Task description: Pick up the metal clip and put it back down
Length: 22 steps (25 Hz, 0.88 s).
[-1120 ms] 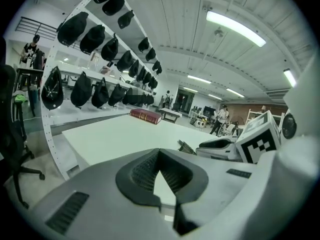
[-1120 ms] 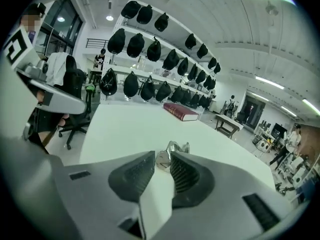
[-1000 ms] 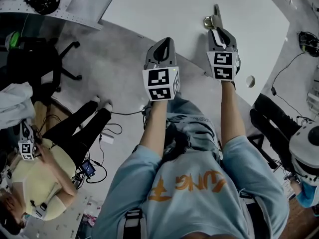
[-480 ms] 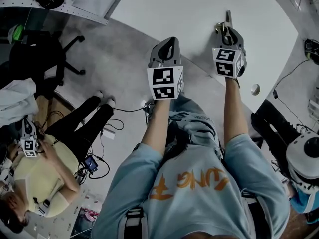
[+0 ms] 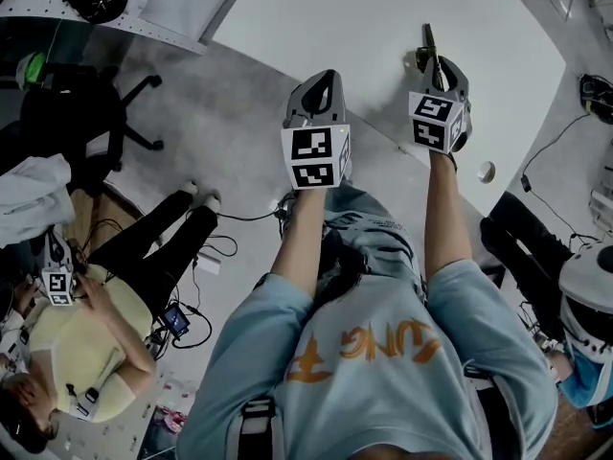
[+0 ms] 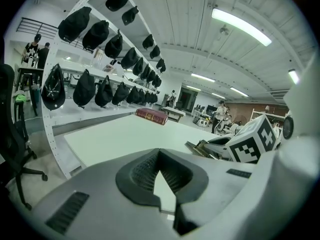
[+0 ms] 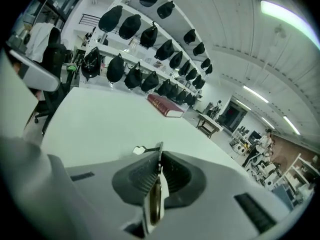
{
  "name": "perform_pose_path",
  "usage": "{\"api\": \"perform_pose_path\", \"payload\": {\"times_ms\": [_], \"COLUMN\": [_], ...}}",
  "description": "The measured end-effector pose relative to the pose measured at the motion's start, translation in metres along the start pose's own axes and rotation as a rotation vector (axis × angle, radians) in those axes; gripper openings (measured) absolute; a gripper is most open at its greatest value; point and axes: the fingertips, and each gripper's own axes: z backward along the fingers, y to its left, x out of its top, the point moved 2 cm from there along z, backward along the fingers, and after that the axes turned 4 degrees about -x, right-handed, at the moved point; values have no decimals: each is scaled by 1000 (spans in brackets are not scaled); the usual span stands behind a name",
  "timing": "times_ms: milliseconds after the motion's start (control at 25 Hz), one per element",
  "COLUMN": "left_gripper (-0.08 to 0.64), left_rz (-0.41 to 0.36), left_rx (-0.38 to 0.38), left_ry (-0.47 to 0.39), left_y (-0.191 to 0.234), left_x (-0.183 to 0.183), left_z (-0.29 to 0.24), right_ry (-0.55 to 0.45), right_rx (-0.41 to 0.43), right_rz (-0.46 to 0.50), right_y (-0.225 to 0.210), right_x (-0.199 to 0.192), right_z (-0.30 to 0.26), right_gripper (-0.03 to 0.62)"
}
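At left, near the table (image 5: 364, 17) edge, the left gripper (image 5: 324, 77) is held with its jaws together and nothing between them. Further right, the right gripper (image 5: 436, 62) is tipped down over the table. Its jaws have just been closing and are clamped on the clip (image 5: 426, 44), which is pinched edge-on, its far end jutting past the tips. Whether it is touching the table cannot be told.

table (image 5: 335, 27) white; left gripper (image 5: 324, 78), right gripper (image 5: 433, 56) grey, cubes (image 5: 316, 156) black-and-white squares; clip (image 7: 154, 200) brass; book (image 7: 165, 105) dark red; caps (image 7: 116, 69) black; shirt (image 5: 364, 372) light blue, orange print
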Motion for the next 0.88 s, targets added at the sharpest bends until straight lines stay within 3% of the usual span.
{"api": "perform_pose_path", "payload": {"times_ms": [360, 520, 880], "left_gripper": [5, 5, 6], "left_rz": [-15, -31, -75], "left_rx": [13, 17, 9], "left_ry": [-48, -84, -171], "left_y": [-8, -13, -28], "left_x": [21, 33, 70], "left_z": [12, 21, 43], "right_ry": [-20, -69, -241], "right_rx": [31, 43, 81], "right_rz": [-193, -313, -456], "right_y": [-10, -20, -55], "right_x": [6, 15, 55], "right_z": [27, 49, 94], "right_gripper": [32, 32, 32]}}
